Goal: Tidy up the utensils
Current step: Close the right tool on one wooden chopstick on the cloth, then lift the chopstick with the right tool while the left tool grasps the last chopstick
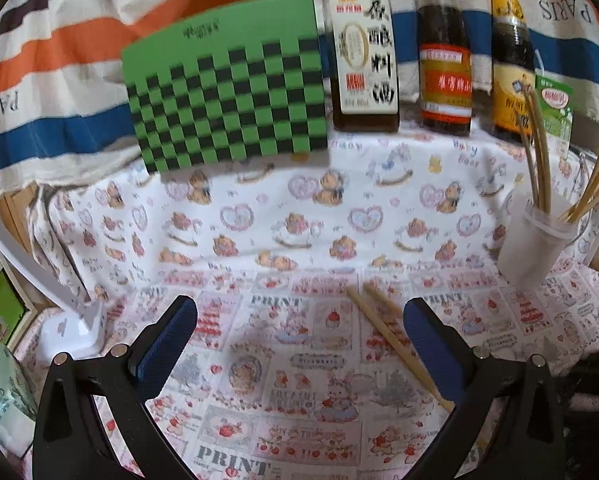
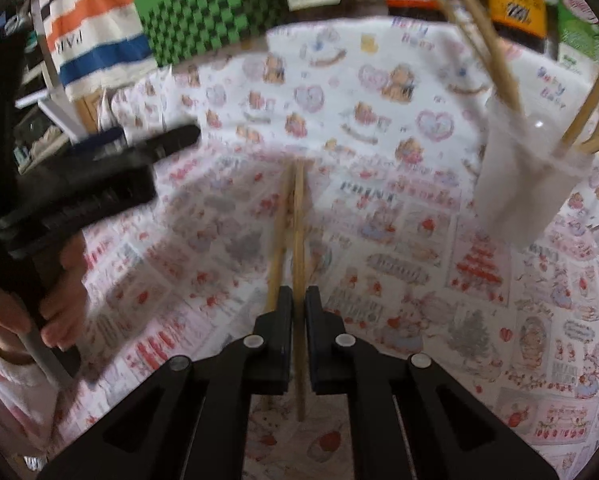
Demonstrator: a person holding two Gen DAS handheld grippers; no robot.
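Two loose chopsticks (image 2: 295, 240) lie side by side on the printed tablecloth (image 2: 419, 320), pointing away from the right wrist camera toward the middle of the table. The right gripper (image 2: 298, 304) is clamped on the right-hand stick of the pair; the stick runs through the narrow slit between the closed jaws and its near end juts out behind them. The left-hand stick sits just beside the left jaw, outside the grip, with its near end hidden under that jaw.

The white holder cup (image 2: 527, 184), already carrying several chopsticks, stands to the right and farther off, apart from the pair.

The left gripper (image 1: 299, 344) hangs above the cloth with its jaws wide apart and nothing between them; the pair lies just inside its right finger (image 1: 431, 344). A hand (image 2: 55, 312) holding that tool shows at the left edge of the right wrist view.

Risks, as judged:
- The grip is near one end of a long, smooth stick; the far end may droop or swivel in the jaws when lifted.
- The ungripped stick touches or nearly touches the jaw and may be dragged or rolled aside.
- The cup is light and crowded; a slanted entry may strike the standing sticks or tip the cup.
- Both views are blurred, so contact details are uncertain.
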